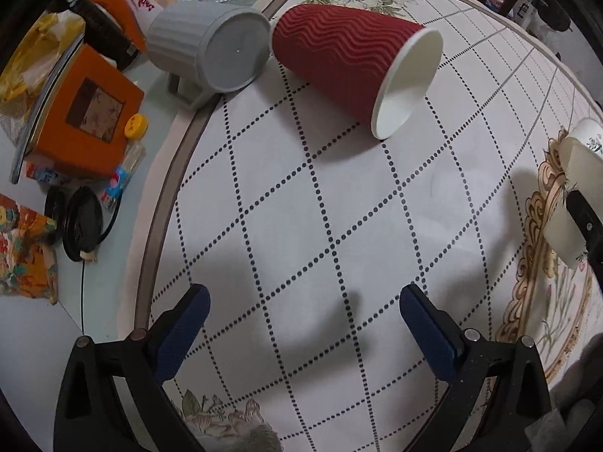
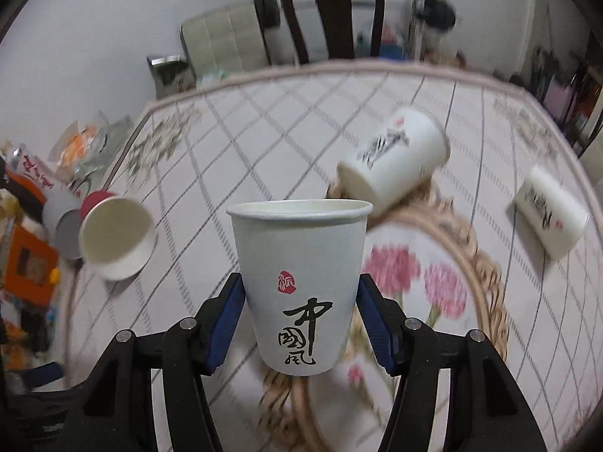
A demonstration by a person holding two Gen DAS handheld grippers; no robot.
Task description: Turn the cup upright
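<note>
My right gripper point(image 2: 300, 297) is shut on a white paper cup point(image 2: 297, 263) with black calligraphy, held upright above the table. A red ribbed paper cup point(image 1: 339, 52) lies on its side on the tablecloth, mouth to the right; it also shows in the right wrist view point(image 2: 117, 237). My left gripper point(image 1: 303, 324) is open and empty, well short of the red cup. Two more white cups point(image 2: 395, 158) point(image 2: 550, 214) lie on their sides on the table. The right gripper with its cup shows at the right edge of the left wrist view point(image 1: 576, 192).
A grey ribbed mug point(image 1: 203, 49) lies on its side touching the red cup's base. An orange box point(image 1: 83, 128), snack packets and a black cable point(image 1: 81, 226) crowd the table's left side. A dark wooden chair point(image 2: 333, 15) stands beyond the far edge.
</note>
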